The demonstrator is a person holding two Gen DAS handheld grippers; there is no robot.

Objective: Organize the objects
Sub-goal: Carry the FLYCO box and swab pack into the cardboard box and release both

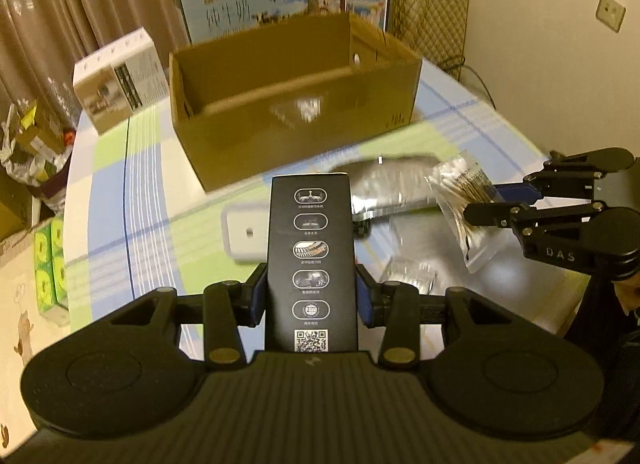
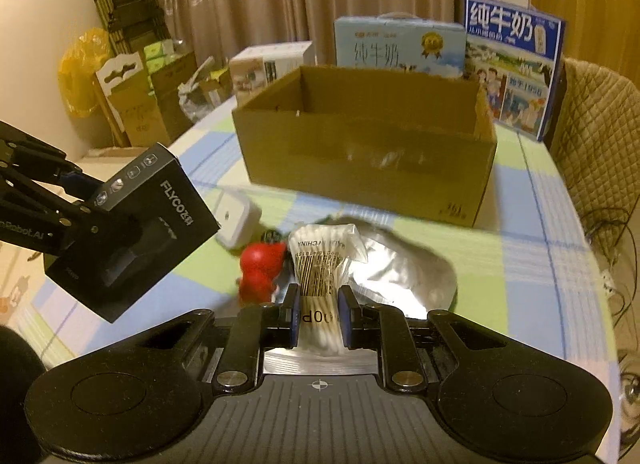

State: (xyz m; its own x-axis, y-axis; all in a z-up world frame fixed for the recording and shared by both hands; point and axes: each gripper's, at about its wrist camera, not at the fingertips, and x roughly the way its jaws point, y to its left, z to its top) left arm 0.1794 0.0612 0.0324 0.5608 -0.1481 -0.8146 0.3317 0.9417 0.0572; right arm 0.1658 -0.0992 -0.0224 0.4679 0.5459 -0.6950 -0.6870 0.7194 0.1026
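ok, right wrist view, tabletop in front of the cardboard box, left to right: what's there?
Black FLYCO box in the left gripper → white adapter → red toy figure → cotton swab bag in the right gripper → silver foil pouch.

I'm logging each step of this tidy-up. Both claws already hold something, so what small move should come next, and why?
Probably carry the left claw forward over the open cardboard box and release there. It is shut on the black FLYCO box, lifted off the table, with the cardboard box straight ahead. The right claw, shut on the bag of cotton swabs, could follow.
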